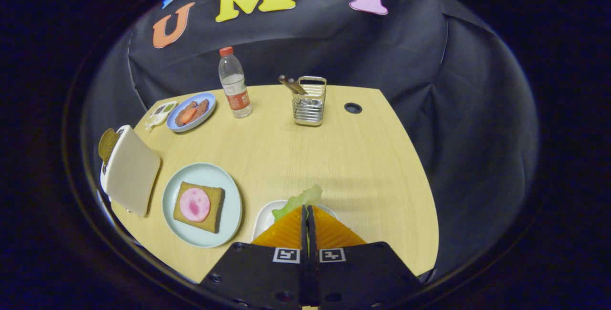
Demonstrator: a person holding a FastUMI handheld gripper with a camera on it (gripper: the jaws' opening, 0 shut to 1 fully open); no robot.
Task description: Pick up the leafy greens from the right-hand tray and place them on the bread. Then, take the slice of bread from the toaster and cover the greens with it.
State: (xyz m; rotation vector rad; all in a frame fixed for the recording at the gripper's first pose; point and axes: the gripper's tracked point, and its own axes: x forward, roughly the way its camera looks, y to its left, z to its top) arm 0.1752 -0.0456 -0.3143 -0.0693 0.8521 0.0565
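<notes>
Two fingers of the claw (308,214) stand pressed nearly together at the near edge of the bench (363,157), with only a thin slit between them, and a pale green leaf of the leafy greens (300,199) is pinched in that slit, its ruffled edge sticking out just past the tips. Under the fingers and the greens lies a small white tray (265,218), partly hidden by the fingers; whether the greens are lifted clear of it cannot be told. Just to the left of the tray sits a pale blue-green plate (228,190) carrying a square slice of bread (215,206) topped with a round pink slice of ham (194,204). Left of that plate, near the bench's edge, stands a cream toaster (132,172) with a dark brown slice of bread (107,144) poking up from its far end. The wood between the fingers and the plate is bare. Farther off, on the left side, a blue plate (206,115) holds brownish and orange pieces of food, with a small white dish (160,115) touching or just beside it. Beyond the fingers stand a clear bottle (235,85) with a red cap and a wire holder (310,102) with brown sticks leaning out. A dark round hole (352,108) marks the far right of the bench. The claw points forward and down across the bench.
</notes>
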